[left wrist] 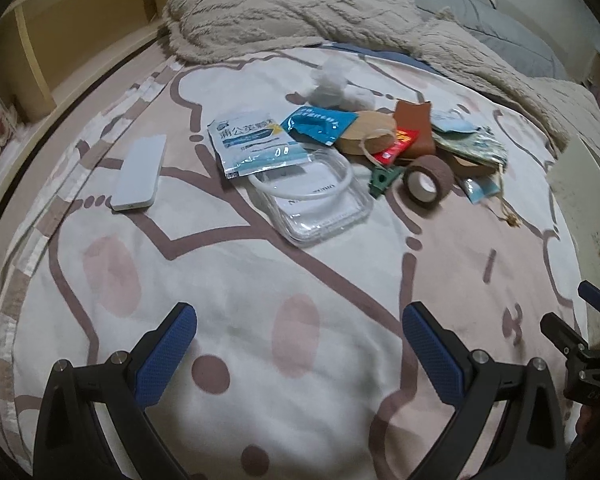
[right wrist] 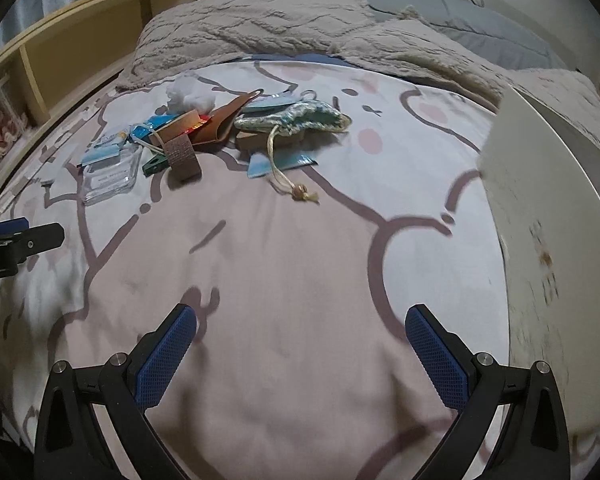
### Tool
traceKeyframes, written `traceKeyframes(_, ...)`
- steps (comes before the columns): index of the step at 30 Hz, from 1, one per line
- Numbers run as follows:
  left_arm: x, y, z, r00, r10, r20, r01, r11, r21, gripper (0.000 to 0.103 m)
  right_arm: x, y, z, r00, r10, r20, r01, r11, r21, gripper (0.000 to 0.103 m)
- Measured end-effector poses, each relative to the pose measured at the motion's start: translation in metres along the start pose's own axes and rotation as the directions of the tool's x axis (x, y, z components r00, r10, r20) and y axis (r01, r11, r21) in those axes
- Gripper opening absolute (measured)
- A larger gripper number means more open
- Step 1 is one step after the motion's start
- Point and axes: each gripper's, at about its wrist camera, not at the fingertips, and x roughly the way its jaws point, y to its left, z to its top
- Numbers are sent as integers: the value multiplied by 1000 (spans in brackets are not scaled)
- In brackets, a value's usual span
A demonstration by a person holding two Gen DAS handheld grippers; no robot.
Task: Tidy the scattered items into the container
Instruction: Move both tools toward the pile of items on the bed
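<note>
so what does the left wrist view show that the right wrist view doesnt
Only the left wrist view shows the flat white box lying apart from the pile, and the white sachet's printed front. Only the right wrist view shows the drawstring pouch in full and the white container's tall side. Both show the brown tape roll, the clear case and open, empty grippers.

White container blurred, cut by right edge; markings perhaps stains.

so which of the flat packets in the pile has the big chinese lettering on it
The white and blue sachet at the pile's left edge, overlapping the clear plastic case. The teal packet beside it is darker with only small print.
</note>
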Motion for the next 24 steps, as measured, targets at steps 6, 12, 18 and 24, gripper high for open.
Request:
traceKeyframes(6, 18, 1, 8, 999, 14, -35, -15, 999, -50, 103, 24, -1, 30, 1000, 5, -20, -6, 999, -43, 103)
traceKeyframes(12, 31, -3, 16, 998, 40, -46, -43, 997, -57, 103, 51, 1, 61, 999, -28, -40, 24, 995, -96, 103)
traceKeyframes(18, 39, -7, 24, 997, 68, -30, -70, 995, -67, 103, 73, 8, 79, 998, -49, -40, 42, 987, -155, 103)
traceKeyframes(24, 47, -16, 33, 995, 102, -14, -103, 993, -54, 103, 98, 4, 80, 999, -19, -48, 11, 988, -154, 103)
